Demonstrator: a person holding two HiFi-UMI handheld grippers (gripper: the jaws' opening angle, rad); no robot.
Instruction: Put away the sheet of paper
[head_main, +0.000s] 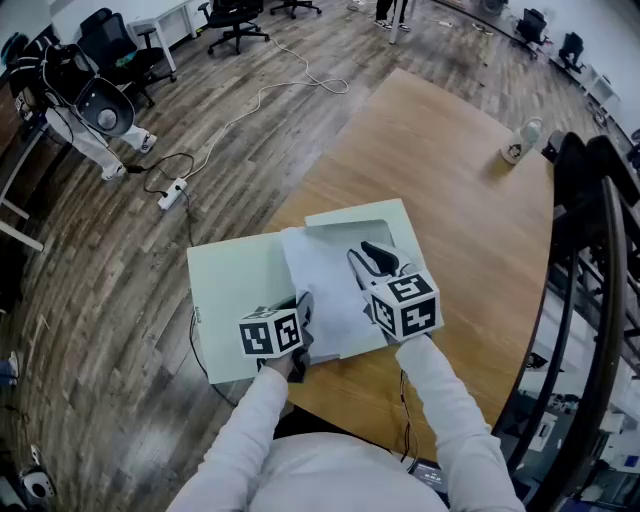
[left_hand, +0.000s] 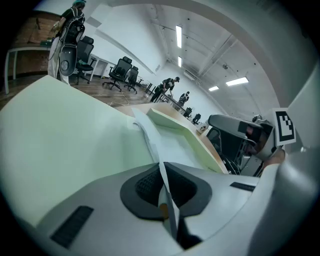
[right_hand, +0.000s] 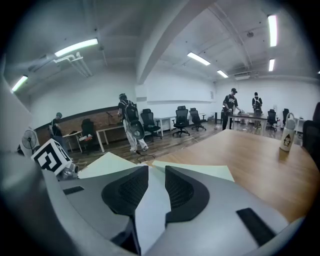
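Sheet of white paper (head_main: 325, 288), spread across the middle of an open pale green card folder (head_main: 232, 290), near left corner lifted off it. Folder flat on a light brown wooden counter (head_main: 450, 180), left flap jutting past the counter's edge over the grey-brown plank floor (head_main: 90, 300).

At the left, left tool (left_hand: 163, 189) clenched on the sheet's near left corner: thin white edge pinched upright between the two dark ribbed pads (left_hand: 143, 182), paper running away from them toward the folder's fold. Black-and-white marker cube just beside the sheet's near left edge in the head view, white sleeve behind it.

Further right, right tool (right_hand: 156, 186) released, jaws apart with a clear gap, nothing gripped. Poised over the sheet's right half, pads not touching it; white paper showing below through the gap, green folder edge just beyond the tips. Second marker cube over the sheet's near right corner in the head view.

Far right, small white bottle (head_main: 521, 140) upright near the counter's far edge, well apart from the sheet and both tools.
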